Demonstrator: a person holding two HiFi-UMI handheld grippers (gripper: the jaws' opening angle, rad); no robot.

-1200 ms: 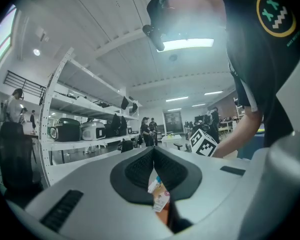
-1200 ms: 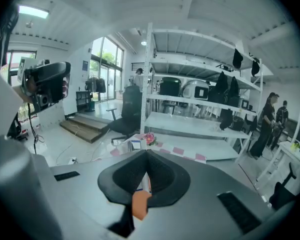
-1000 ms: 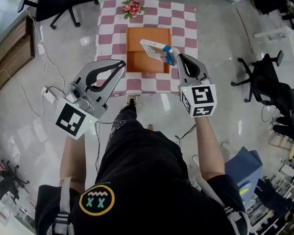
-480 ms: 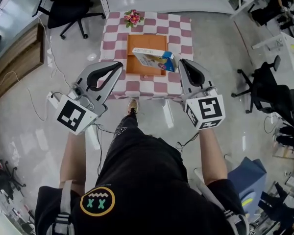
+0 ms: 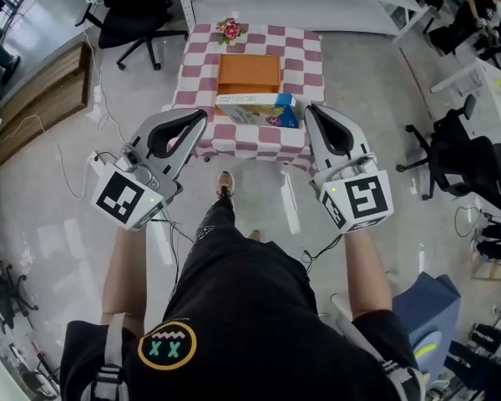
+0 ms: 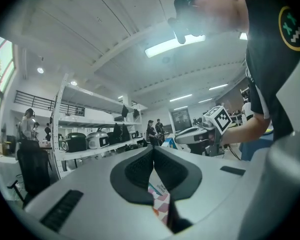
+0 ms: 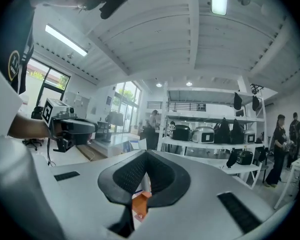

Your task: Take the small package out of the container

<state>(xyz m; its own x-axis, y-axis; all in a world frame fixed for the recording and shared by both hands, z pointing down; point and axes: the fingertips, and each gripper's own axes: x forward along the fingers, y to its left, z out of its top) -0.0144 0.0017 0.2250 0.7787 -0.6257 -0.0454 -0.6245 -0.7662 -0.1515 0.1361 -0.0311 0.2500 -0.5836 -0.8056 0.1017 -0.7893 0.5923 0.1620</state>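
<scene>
Right gripper [image 5: 311, 112]: fingers pinched tight on one end of the small package [image 5: 255, 109], which hangs clear of the orange container [image 5: 249, 73] beyond them. Left gripper [image 5: 202, 117]: fingers together, empty, near the package's other end. Extraction looks done. Next: set the package on the worktop [image 5: 311, 50] and release.

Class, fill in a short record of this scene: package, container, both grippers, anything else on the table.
package: outside the container, over the table's near edge, held by the right gripper
container: orange, on the checked table
right gripper: shut on the package's end
left gripper: shut, holding nothing, beside the package
other: flowers at the table's far edge
</scene>
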